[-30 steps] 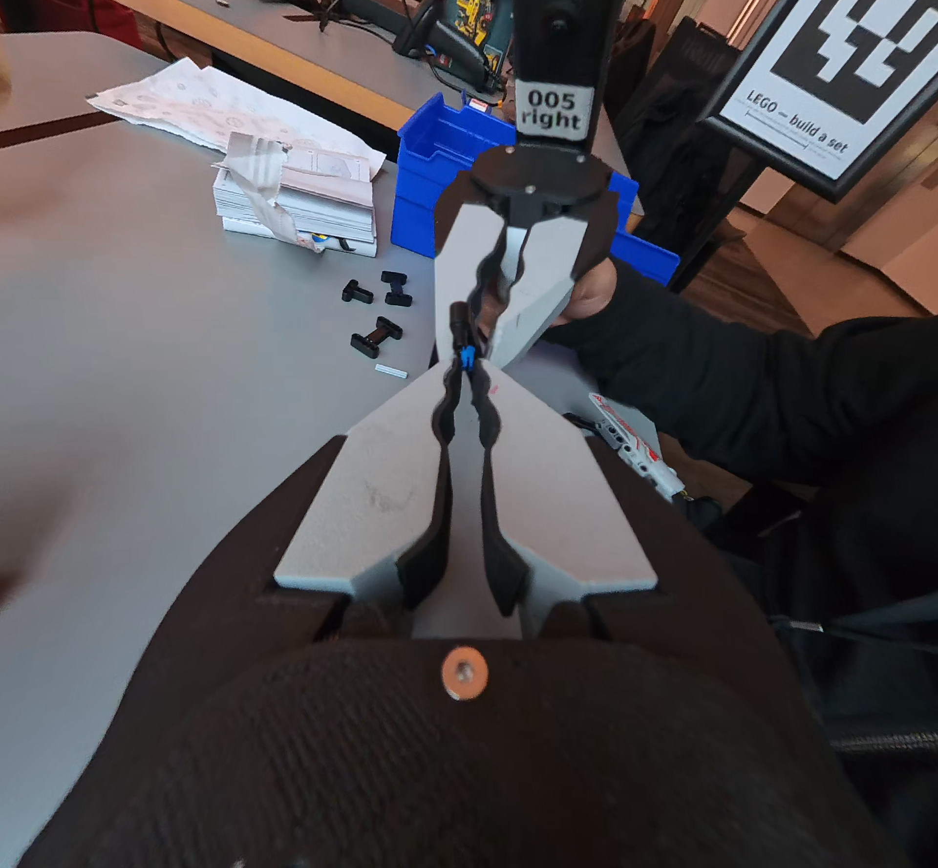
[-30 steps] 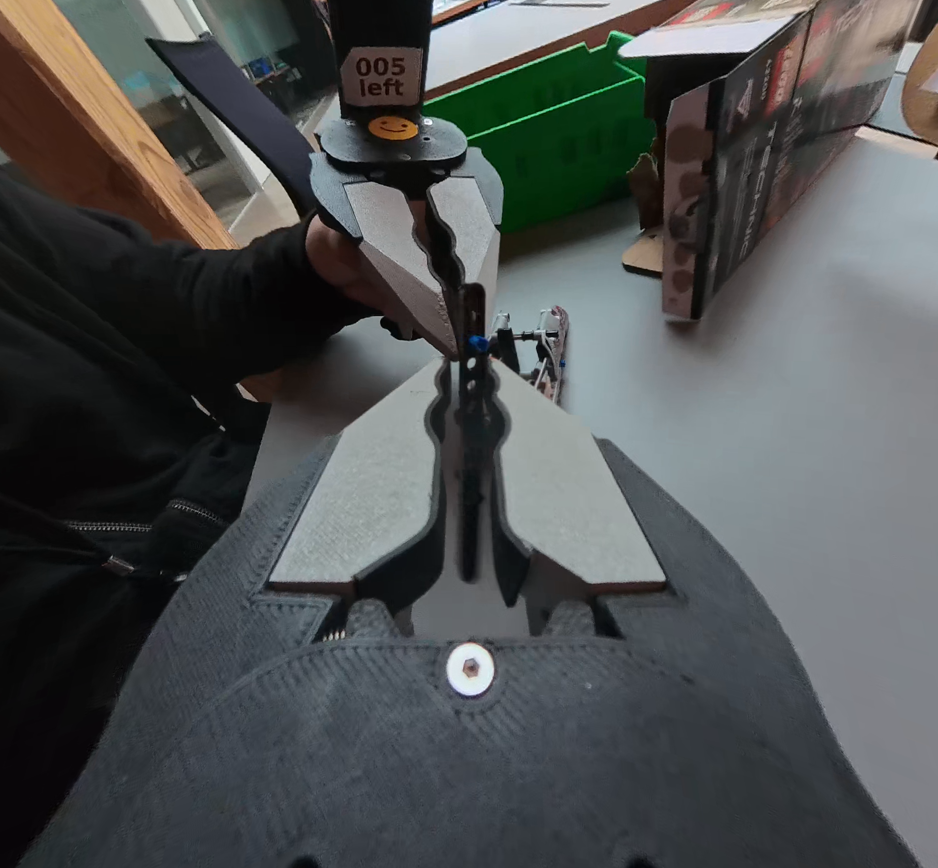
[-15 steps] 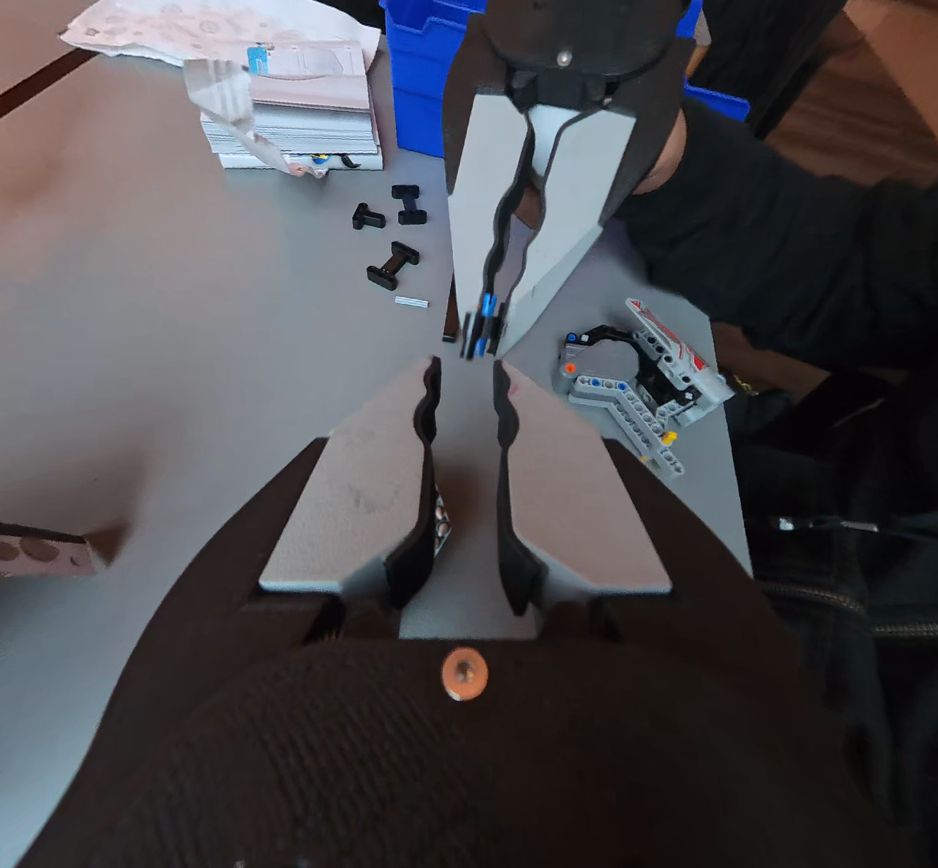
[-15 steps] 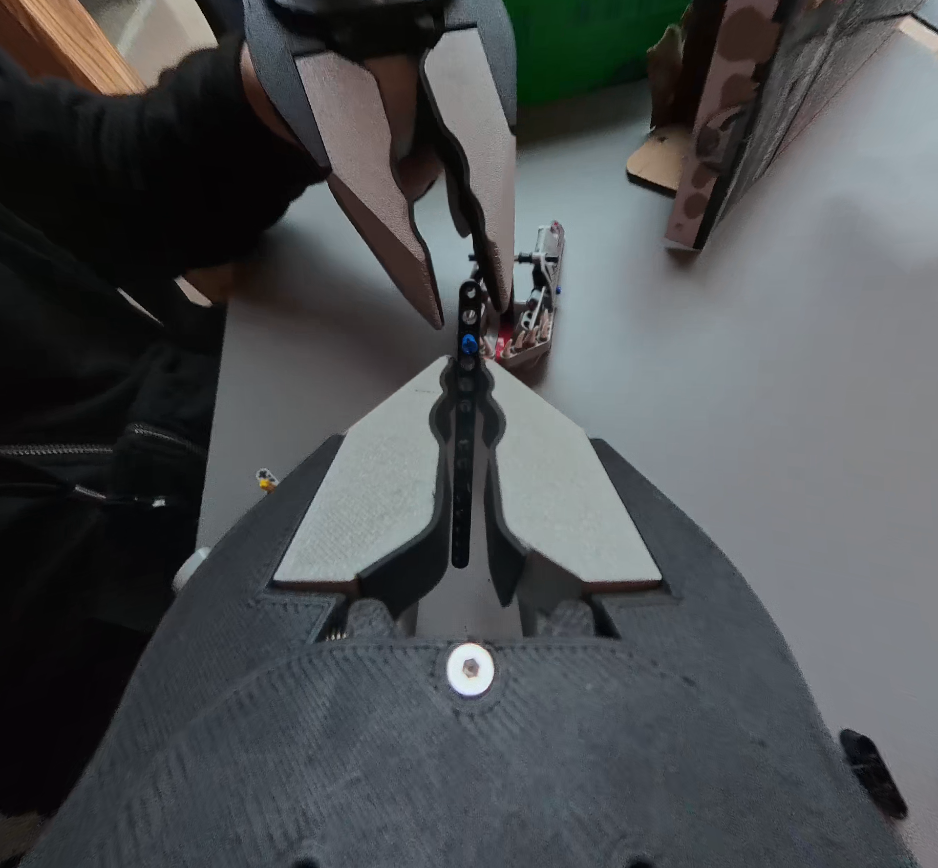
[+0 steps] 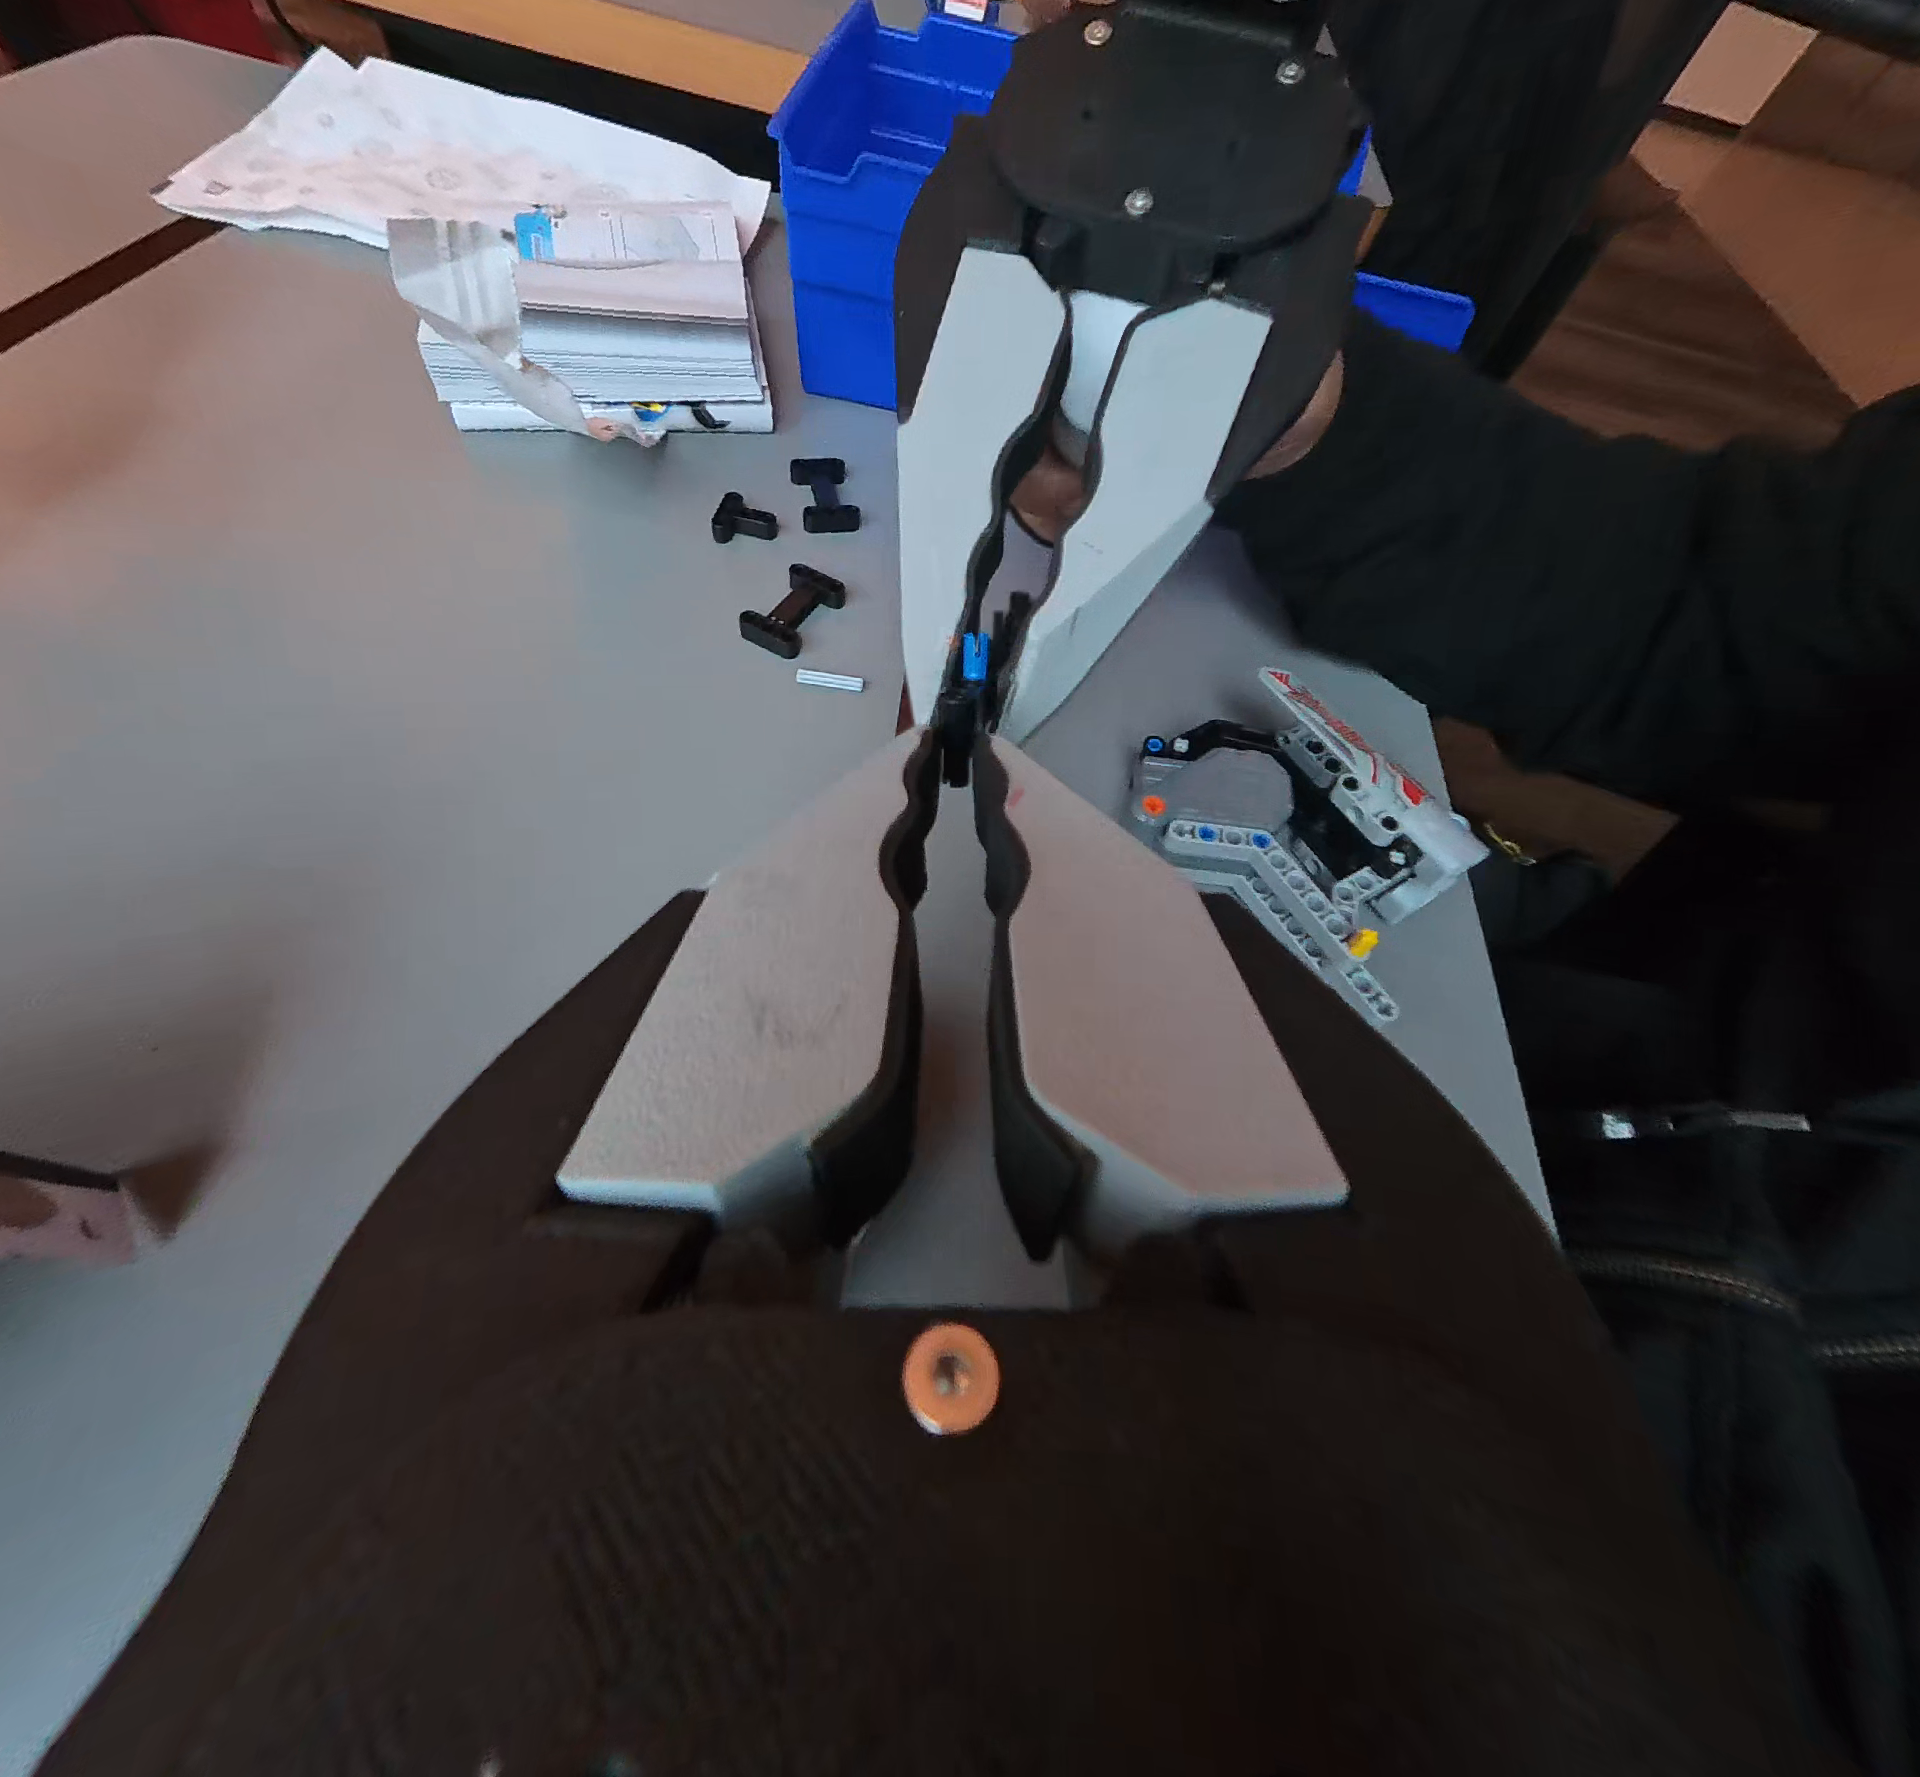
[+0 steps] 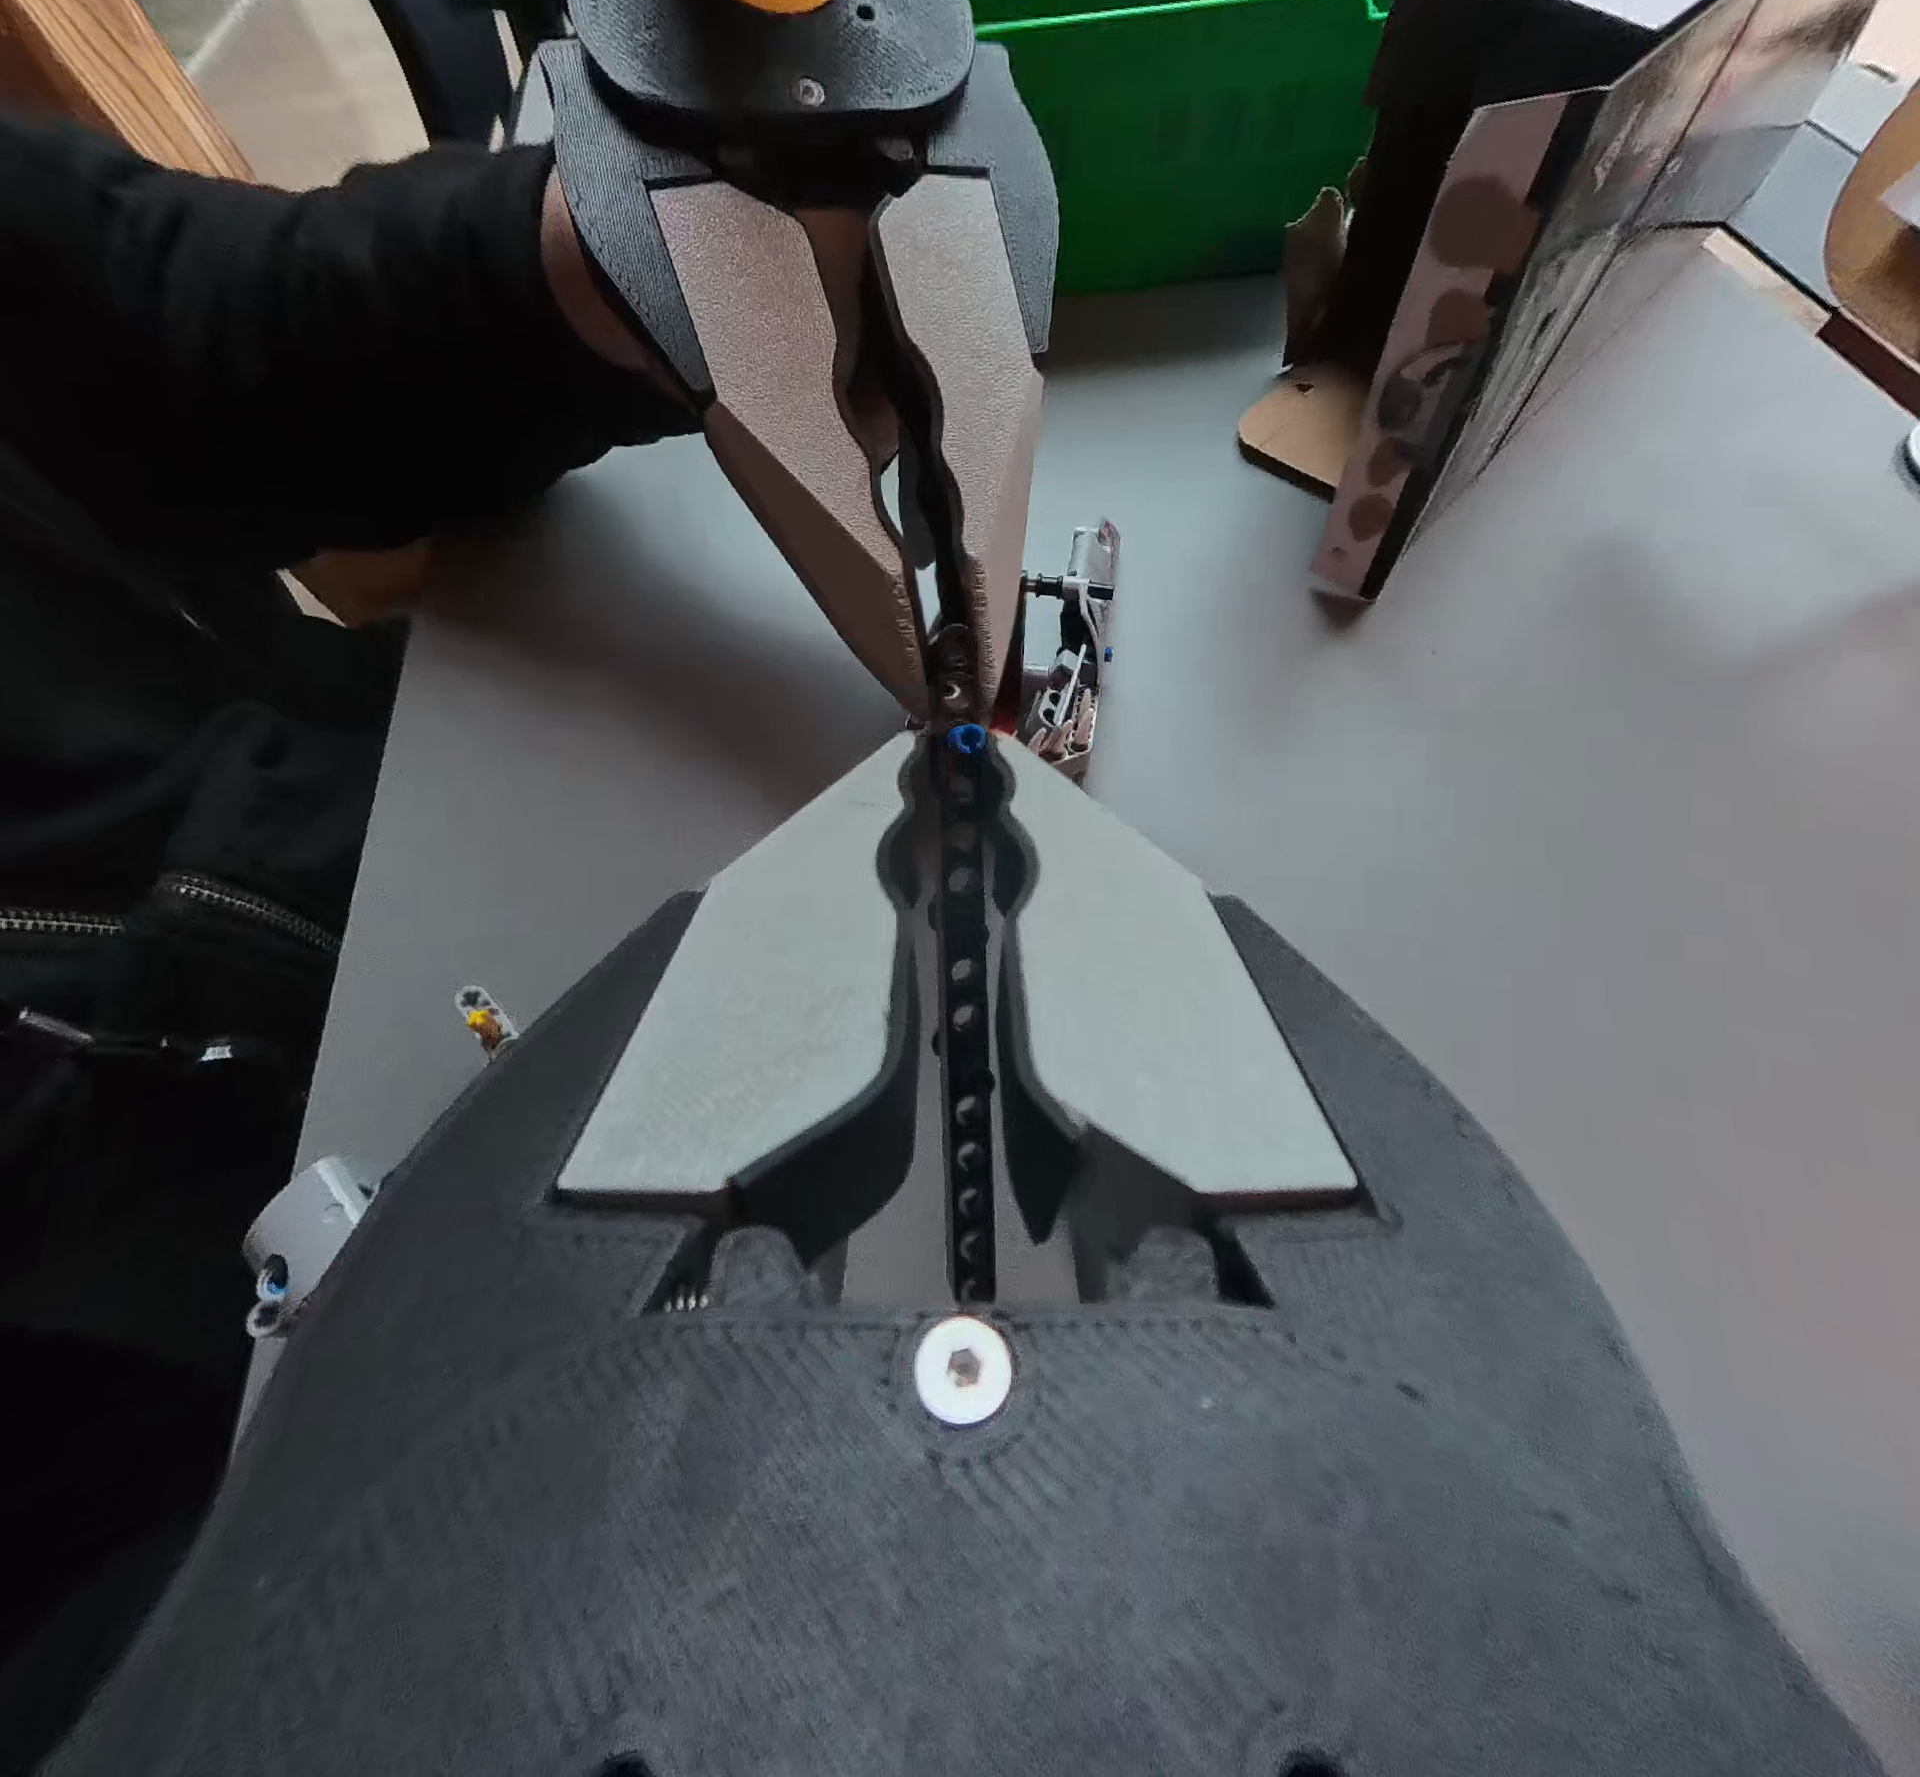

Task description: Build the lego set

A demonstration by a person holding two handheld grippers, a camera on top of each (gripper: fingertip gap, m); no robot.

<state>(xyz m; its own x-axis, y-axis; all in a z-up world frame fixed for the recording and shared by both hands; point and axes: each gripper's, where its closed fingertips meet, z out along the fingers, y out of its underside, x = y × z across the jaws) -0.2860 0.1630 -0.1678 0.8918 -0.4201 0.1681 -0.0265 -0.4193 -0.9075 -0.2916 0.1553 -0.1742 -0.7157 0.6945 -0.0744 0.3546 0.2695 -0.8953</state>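
My right gripper [image 6: 961, 748] is shut on a long black holed beam [image 6: 966, 1000] that runs back between its fingers. A blue pin [image 6: 966, 740] sits in the beam just past the fingertips. My left gripper [image 5: 951, 756] meets it tip to tip above the grey table [image 5: 416, 740] and is shut on the beam's free end [image 5: 954, 740]. The blue pin [image 5: 974, 657] shows just beyond my left tips. In the right wrist view the left gripper [image 6: 940, 688] comes from above. A part-built grey, black and red model [image 5: 1309, 834] lies on the table to the right, and shows behind the tips in the right wrist view [image 6: 1075, 678].
Three small black connectors [image 5: 792, 610] and a white axle [image 5: 829, 681] lie left of the grippers. A stack of booklets [image 5: 613, 325] and a blue bin [image 5: 862, 169] stand behind them. A green bin [image 6: 1174, 65] and an open set box [image 6: 1558, 273] stand at the far side. The grippers are tip to tip, or close to it. From the right gripper's tips to the white axle [image 5: 829, 681] is close to 12 cm.
Half a second ago my left gripper was open and apart from the beam. It has come back to the beam's end and shut on it. The right gripper still holds the beam.
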